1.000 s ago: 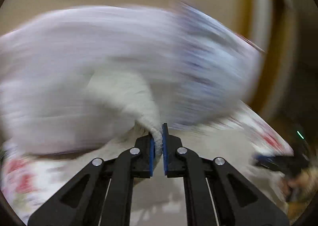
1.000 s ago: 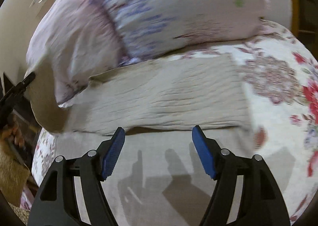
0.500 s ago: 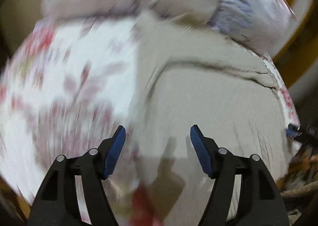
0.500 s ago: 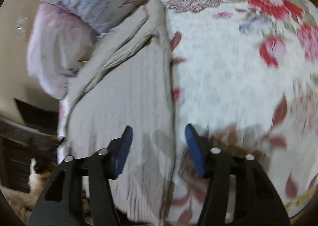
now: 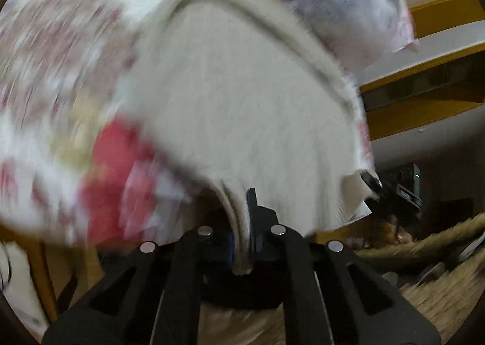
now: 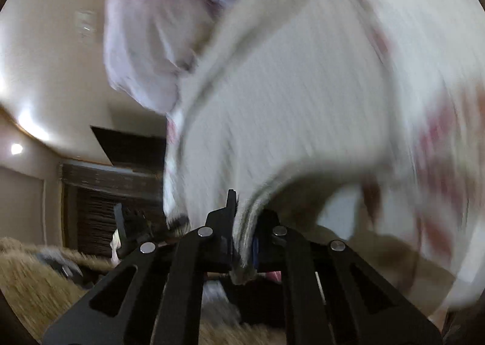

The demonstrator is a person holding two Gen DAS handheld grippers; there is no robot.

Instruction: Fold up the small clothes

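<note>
Pale ribbed garment (image 5: 242, 108) spread on the floral bedspread (image 5: 60, 51) beside the pillows (image 5: 348, 2), near hem pinched by left gripper (image 5: 242, 242) and right gripper (image 6: 242, 248) alike; yellow trim only in left view, dark shutters (image 6: 100, 208) only in right

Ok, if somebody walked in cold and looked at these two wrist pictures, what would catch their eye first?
Most likely the pale ribbed garment, which fills the middle of both views, with the left gripper and right gripper each clamped on its near edge. Next, the floral bedspread under it, with a blurred red bloom at the left of the left wrist view. Then the lilac patterned pillow at the far end.
</note>
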